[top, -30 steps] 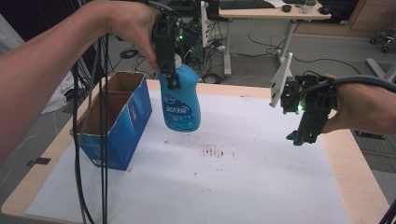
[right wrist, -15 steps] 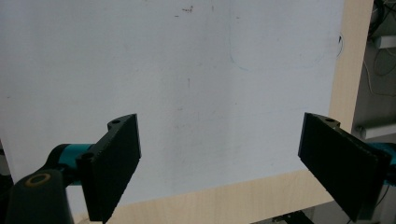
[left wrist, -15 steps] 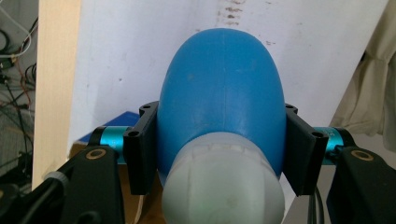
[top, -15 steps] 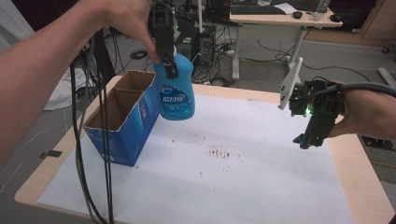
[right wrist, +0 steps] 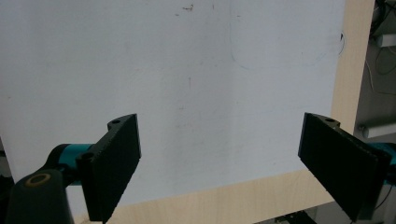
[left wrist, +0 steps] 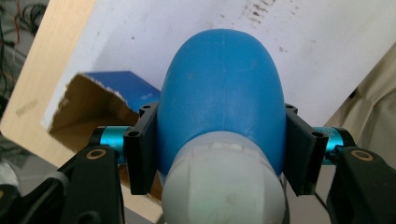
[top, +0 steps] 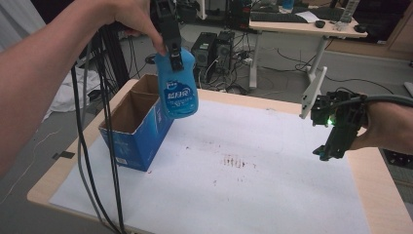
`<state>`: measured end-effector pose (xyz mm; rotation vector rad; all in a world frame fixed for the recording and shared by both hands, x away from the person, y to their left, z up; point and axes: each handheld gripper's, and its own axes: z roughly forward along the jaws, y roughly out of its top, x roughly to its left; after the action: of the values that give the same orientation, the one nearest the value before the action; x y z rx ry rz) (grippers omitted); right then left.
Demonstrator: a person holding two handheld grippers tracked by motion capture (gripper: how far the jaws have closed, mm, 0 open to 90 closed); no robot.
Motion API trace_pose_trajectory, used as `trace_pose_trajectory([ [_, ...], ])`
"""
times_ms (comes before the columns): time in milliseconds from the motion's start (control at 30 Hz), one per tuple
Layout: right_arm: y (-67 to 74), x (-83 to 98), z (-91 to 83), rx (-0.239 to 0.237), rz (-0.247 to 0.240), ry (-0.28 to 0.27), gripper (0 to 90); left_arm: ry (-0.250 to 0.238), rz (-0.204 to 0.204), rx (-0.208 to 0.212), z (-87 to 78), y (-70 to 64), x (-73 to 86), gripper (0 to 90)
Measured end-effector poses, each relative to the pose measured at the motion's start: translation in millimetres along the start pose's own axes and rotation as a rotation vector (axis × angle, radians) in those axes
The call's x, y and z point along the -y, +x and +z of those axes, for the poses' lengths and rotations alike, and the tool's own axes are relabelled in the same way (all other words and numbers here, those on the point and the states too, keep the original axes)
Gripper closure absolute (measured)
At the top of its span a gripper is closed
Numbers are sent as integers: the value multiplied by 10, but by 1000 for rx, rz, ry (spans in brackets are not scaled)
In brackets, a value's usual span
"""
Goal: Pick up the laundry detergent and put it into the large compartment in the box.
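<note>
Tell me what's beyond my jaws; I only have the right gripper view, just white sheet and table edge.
Observer: The left gripper holds a blue bottle up in the air.
Operator: Say where it hangs.
Observer: Over the near end of an open blue box at the table's left.
Operator: Report the grip.
Observer: In the left gripper view the jaws clamp the bottle's shoulders, just below its grey cap.
</note>
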<state>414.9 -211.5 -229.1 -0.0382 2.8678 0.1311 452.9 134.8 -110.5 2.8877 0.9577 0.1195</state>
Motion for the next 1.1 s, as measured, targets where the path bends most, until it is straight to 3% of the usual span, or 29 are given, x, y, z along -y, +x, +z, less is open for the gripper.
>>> trace_pose_trajectory([
  [100, -1, 2, 5, -1, 1, 1, 122, -8, -43, -11, -35, 21, 70, 386],
  [200, -1, -1, 12, 0, 3, 2, 122, -12, -57, -23, -77, 41, 132, 386],
  [267, -6, -5, 13, -2, 3, 0, 122, -15, -95, -21, -112, 64, 187, 387],
  [433, -11, -17, 23, -2, -1, -6, 122, -10, -134, -19, -158, 149, 345, 386],
  [533, -16, -28, 36, -4, 2, -4, 122, -12, -162, -39, -162, 187, 425, 386],
  [667, -23, -35, 48, -7, -1, -2, 122, 24, -167, -62, -199, 260, 530, 386],
  [1100, -45, -61, 93, -11, 2, 1, 122, 38, -221, -86, -205, 403, 805, 386],
])
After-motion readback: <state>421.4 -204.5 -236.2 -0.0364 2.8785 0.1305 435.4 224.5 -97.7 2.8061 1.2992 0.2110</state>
